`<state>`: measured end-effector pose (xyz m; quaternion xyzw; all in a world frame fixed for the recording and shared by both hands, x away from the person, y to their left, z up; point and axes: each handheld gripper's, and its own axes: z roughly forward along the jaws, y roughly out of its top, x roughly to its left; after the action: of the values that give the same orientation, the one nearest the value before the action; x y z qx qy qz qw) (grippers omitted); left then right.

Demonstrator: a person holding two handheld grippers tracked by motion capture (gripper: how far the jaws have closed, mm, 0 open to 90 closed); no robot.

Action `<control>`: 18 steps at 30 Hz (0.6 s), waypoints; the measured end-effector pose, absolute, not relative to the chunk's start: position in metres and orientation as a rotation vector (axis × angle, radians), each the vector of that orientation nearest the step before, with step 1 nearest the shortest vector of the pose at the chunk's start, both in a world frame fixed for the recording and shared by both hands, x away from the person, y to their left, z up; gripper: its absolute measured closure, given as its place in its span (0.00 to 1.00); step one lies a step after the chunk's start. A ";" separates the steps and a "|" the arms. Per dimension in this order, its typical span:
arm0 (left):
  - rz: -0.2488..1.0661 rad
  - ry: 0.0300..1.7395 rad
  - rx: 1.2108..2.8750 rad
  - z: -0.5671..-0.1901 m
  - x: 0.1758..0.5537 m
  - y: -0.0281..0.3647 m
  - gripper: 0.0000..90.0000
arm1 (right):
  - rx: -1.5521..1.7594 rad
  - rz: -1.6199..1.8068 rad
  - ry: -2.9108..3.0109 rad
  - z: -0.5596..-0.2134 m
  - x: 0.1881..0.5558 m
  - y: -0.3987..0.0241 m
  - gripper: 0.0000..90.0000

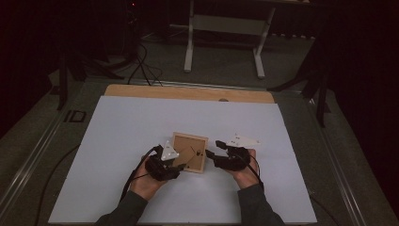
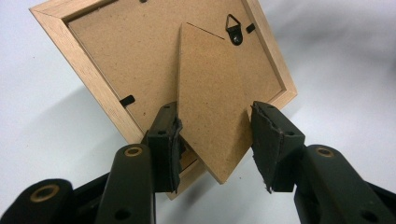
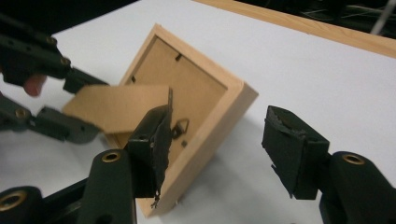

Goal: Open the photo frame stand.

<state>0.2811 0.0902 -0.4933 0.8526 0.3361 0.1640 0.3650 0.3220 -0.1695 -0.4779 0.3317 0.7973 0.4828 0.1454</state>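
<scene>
A light wooden picture frame [image 1: 189, 151] lies back side up on the white sheet [image 1: 141, 117], tilted with one side raised. Its brown cardboard stand [image 2: 210, 93] is swung out from the backing [image 2: 126, 51]. My left gripper [image 2: 215, 140] is shut on that stand, a pad on each of its edges, and it also appears at the left of the right gripper view [image 3: 86, 107]. My right gripper [image 3: 219, 140] stands open at the frame's [image 3: 205, 107] near corner, and its pads press on nothing. In the high view both grippers [image 1: 181, 165] [image 1: 214, 148] flank the frame's near edge.
The sheet covers a table whose wooden strip [image 1: 188, 92] shows at the far edge. Beyond it stand white desk legs [image 1: 189, 42] and cables [image 1: 141, 66] on a dark floor. A small black hanger [image 2: 235, 29] is fixed to the frame's backing.
</scene>
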 end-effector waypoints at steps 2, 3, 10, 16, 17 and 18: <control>0.438 0.850 2.193 -0.495 0.279 0.090 0.61 | 0.955 1.398 2.302 -0.477 0.327 -0.168 0.46; 0.443 0.844 2.197 -0.495 0.279 0.090 0.61 | 0.960 1.407 2.304 -0.476 0.329 -0.166 0.46; 0.502 0.795 2.217 -0.497 0.273 0.090 0.61 | 0.994 1.447 2.346 -0.484 0.346 -0.160 0.44; 0.526 0.767 2.216 -0.499 0.272 0.091 0.61 | 1.009 1.496 2.409 -0.494 0.353 -0.155 0.44; 0.529 0.763 2.220 -0.499 0.272 0.091 0.61 | 1.003 1.506 2.419 -0.495 0.353 -0.154 0.44; 0.531 0.759 2.222 -0.500 0.271 0.091 0.61 | 1.006 1.509 2.425 -0.496 0.353 -0.152 0.45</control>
<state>0.2712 0.0912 -0.4998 0.8616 0.2943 0.2058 0.3588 0.3530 -0.1523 -0.4960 0.3316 0.7996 0.4975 0.0567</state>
